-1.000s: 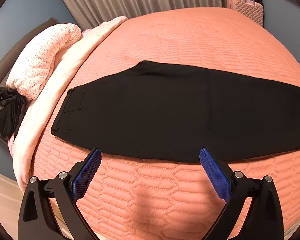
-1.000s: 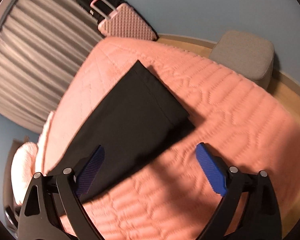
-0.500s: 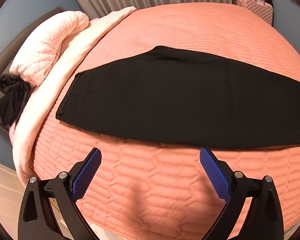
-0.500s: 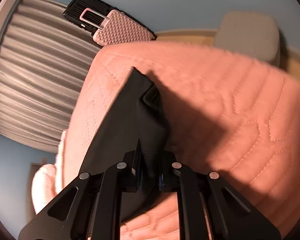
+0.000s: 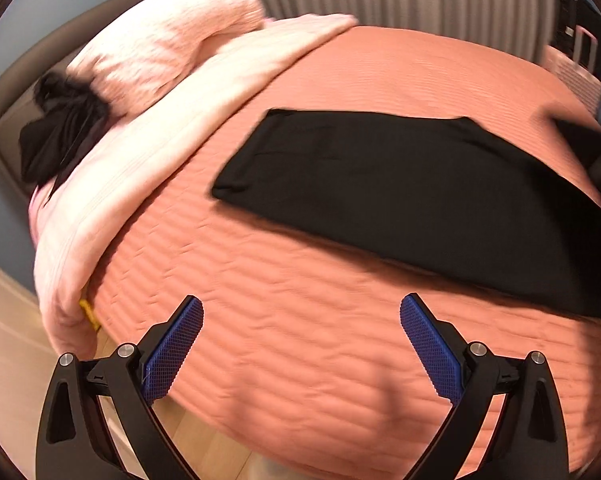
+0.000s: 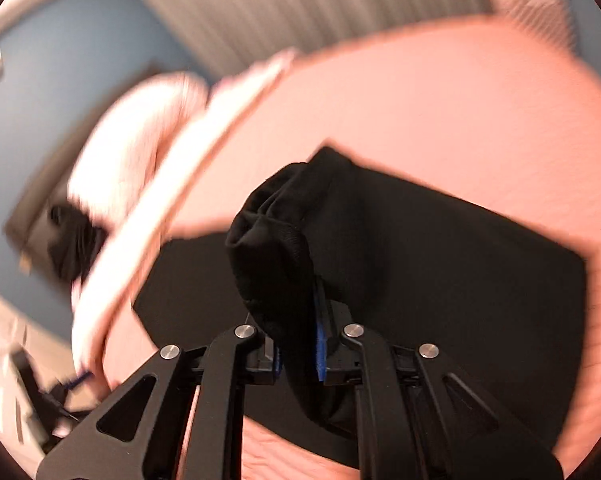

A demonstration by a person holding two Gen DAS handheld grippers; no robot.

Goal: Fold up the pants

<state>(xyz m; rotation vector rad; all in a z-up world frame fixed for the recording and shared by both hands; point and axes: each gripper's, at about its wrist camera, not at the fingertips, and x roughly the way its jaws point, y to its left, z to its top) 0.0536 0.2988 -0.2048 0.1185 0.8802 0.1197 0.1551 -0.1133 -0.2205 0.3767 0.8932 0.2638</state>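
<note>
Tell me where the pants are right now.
The pants lie across the orange bedspread, right of the pink blanket in the left wrist view. One end is bunched and lifted in the shut right tongs.

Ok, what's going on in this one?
A person with a gripper in each hand is folding black pants on a bed. The right gripper is shut on a bunched end of the pants and holds it lifted above the rest, which lies flat. The left gripper is open and empty, over the bedspread short of the pants' other end.
</note>
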